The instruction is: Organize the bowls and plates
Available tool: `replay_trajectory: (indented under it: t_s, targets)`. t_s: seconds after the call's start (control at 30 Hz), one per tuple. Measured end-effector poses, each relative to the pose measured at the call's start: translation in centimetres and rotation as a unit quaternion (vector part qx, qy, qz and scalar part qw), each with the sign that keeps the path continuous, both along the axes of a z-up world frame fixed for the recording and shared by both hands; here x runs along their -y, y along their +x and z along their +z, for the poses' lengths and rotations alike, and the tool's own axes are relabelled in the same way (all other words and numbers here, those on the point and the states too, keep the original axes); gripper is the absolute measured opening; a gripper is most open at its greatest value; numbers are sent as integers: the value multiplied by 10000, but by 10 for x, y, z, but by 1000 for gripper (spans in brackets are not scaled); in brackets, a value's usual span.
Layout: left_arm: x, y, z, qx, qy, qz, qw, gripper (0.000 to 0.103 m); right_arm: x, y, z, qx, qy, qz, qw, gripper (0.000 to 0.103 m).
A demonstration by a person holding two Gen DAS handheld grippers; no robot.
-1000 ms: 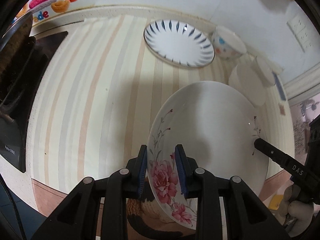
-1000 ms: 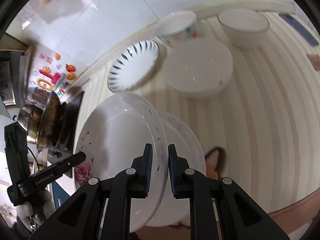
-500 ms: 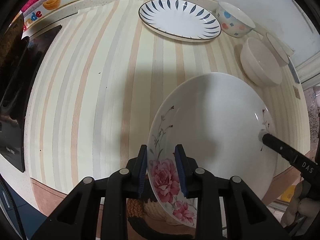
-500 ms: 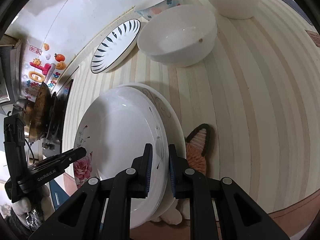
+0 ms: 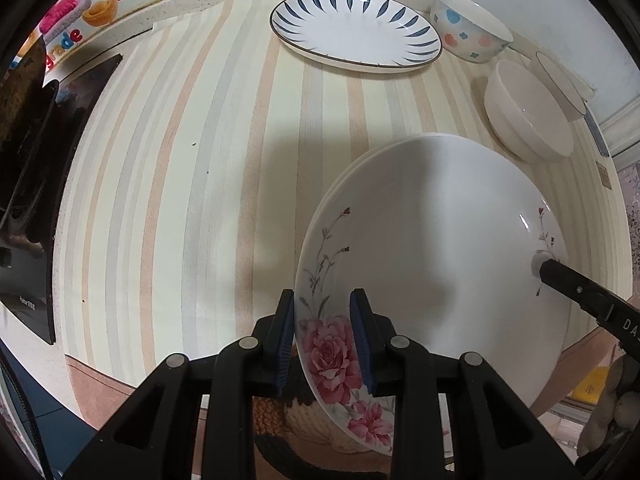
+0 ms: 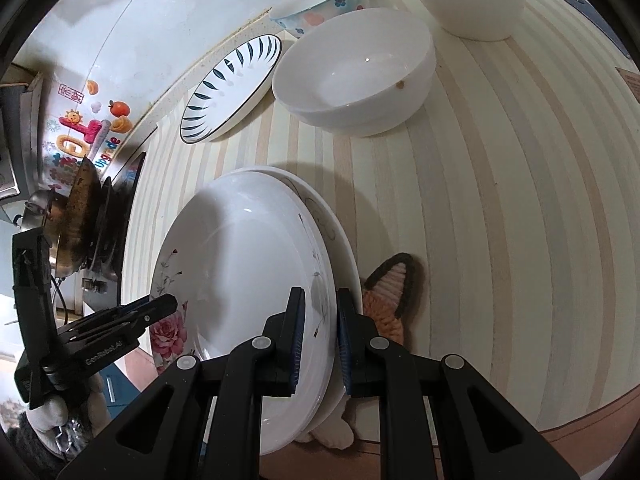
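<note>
A white plate with pink flowers (image 5: 432, 240) lies on a second white plate whose rim (image 5: 340, 178) shows beneath it; the flowered plate also shows in the right wrist view (image 6: 240, 264), above the lower plate (image 6: 340, 240). My left gripper (image 5: 323, 336) is shut on the flowered plate's near rim. My right gripper (image 6: 319, 336) is shut on its opposite rim. A blue-patterned plate (image 5: 356, 28), a spotted bowl (image 5: 468, 28), a plain white bowl (image 5: 528, 116) and a dark-rimmed bowl (image 6: 468, 0) stand at the back.
A knitted cat-shaped mat (image 6: 394, 292) lies under the stacked plates near the striped counter's front edge (image 5: 120, 380). A black cooktop (image 5: 28, 160) with a pan (image 6: 76, 220) is on the left. A tiled wall with stickers (image 5: 80, 12) runs behind.
Both grippers have lowered the flowered plate onto the lower plate. The view has tilted down toward the counter, and the back dishes appear further off.
</note>
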State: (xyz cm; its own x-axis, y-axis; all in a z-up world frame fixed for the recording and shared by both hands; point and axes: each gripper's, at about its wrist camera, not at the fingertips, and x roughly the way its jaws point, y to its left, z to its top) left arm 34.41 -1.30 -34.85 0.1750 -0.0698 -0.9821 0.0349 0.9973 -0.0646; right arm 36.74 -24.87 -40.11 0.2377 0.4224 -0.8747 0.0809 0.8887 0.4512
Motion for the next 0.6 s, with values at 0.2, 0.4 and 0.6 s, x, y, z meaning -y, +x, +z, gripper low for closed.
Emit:
replay_trajectory:
  t_s: [0.2,0.4,0.6]
  targets:
    - [1,0,-1,-24,42,6,10000,25,1,1,4,-188,-27,43,9998,20]
    - [1,0,-1,-60,71,-3,10000,25,5,-2,8,-410,-17,116,9991,20]
    - [1,0,-1,-95,83,-31,9999,25,8,-4,14,-466,-106,244,9986,20]
